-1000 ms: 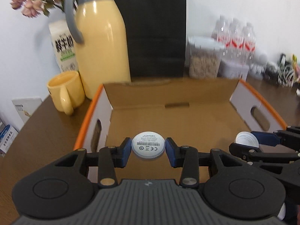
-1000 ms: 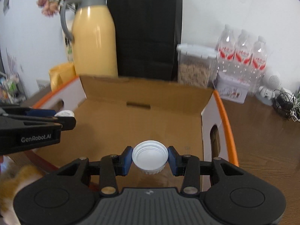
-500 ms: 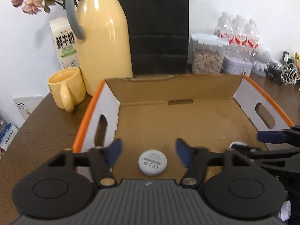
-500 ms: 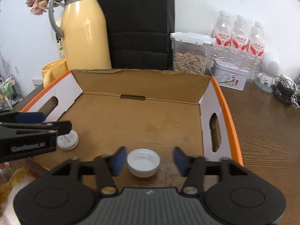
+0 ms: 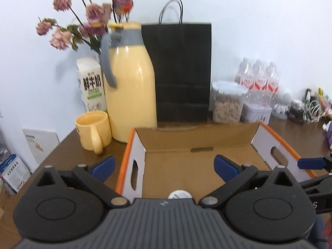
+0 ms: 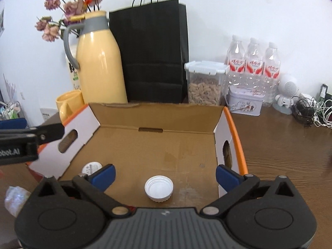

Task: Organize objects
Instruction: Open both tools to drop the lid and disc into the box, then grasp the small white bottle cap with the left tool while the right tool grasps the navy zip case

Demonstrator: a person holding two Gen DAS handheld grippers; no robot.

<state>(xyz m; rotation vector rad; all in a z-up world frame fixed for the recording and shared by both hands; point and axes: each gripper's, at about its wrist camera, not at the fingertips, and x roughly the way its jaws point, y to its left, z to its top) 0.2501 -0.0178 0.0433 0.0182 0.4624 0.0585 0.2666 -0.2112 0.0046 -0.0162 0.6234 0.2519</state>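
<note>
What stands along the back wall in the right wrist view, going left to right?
Yellow mug → yellow thermos jug → black paper bag → clear food container → white tin → small white robot figure → tangle of cables.

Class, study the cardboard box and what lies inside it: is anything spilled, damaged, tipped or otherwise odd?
Nothing stands out. The white cap rests open side up on the floor of the cardboard box, the white disc lies flat near its left wall, and both grippers are open above them.
</note>
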